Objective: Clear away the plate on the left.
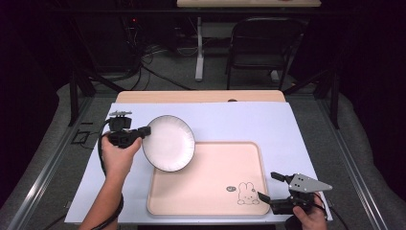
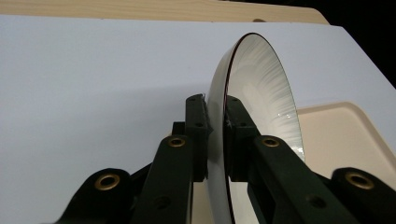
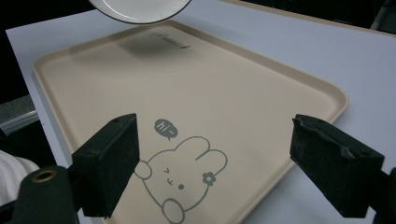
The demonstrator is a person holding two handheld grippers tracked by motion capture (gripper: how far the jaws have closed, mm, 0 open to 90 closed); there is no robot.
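A white plate [image 1: 168, 143] with a dark rim hangs tilted in the air over the far left corner of a beige tray [image 1: 210, 191]. My left gripper [image 1: 143, 131] is shut on the plate's left rim. In the left gripper view the two pads [image 2: 200, 126] pinch the plate [image 2: 261, 93] edge-on. My right gripper [image 1: 265, 187] stands open at the tray's near right corner, with nothing between its jaws. In the right gripper view its open pads [image 3: 112, 158] frame the tray [image 3: 187, 84] with its bunny drawing, and the plate's edge [image 3: 140, 9] shows at the top.
A white sheet [image 1: 239, 124] covers the wooden table [image 1: 201, 96]. A black chair [image 1: 263, 43] and a table leg [image 1: 199, 48] stand on the floor beyond the far edge. Cables trail from both grippers.
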